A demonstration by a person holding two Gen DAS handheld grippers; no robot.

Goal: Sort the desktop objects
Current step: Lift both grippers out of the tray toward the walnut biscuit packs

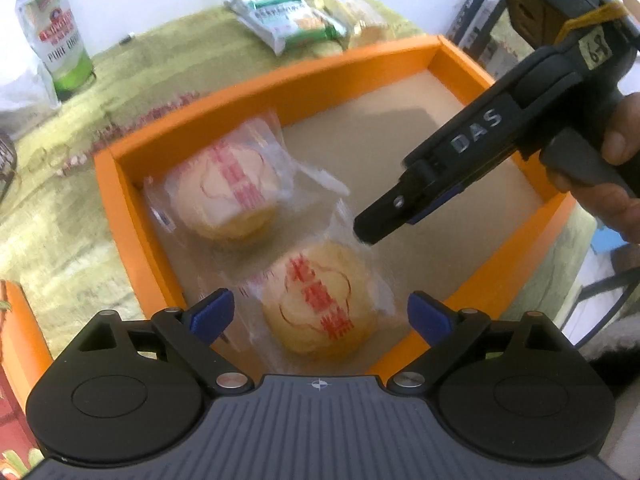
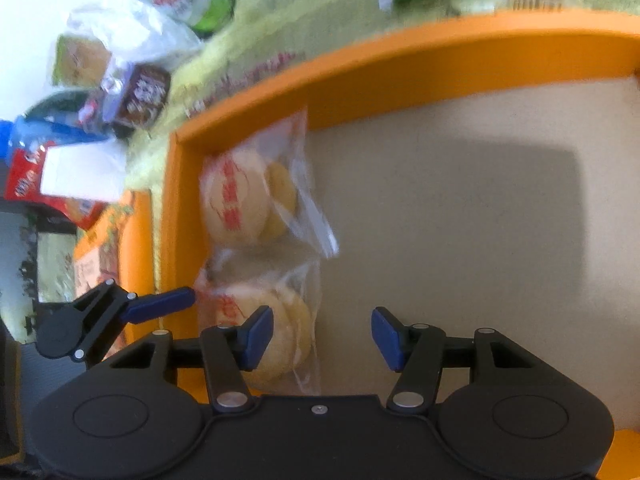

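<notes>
Over the tray, my left gripper and right gripper gape empty; lowering could crush the near cake.

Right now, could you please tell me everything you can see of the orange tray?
The orange tray is a shallow rectangular box with raised orange walls and a plain beige floor, apparently cardboard. It sits flat on a green patterned cloth. Two clear-wrapped pastries lie inside along one wall; the rest of the floor is bare.
</notes>
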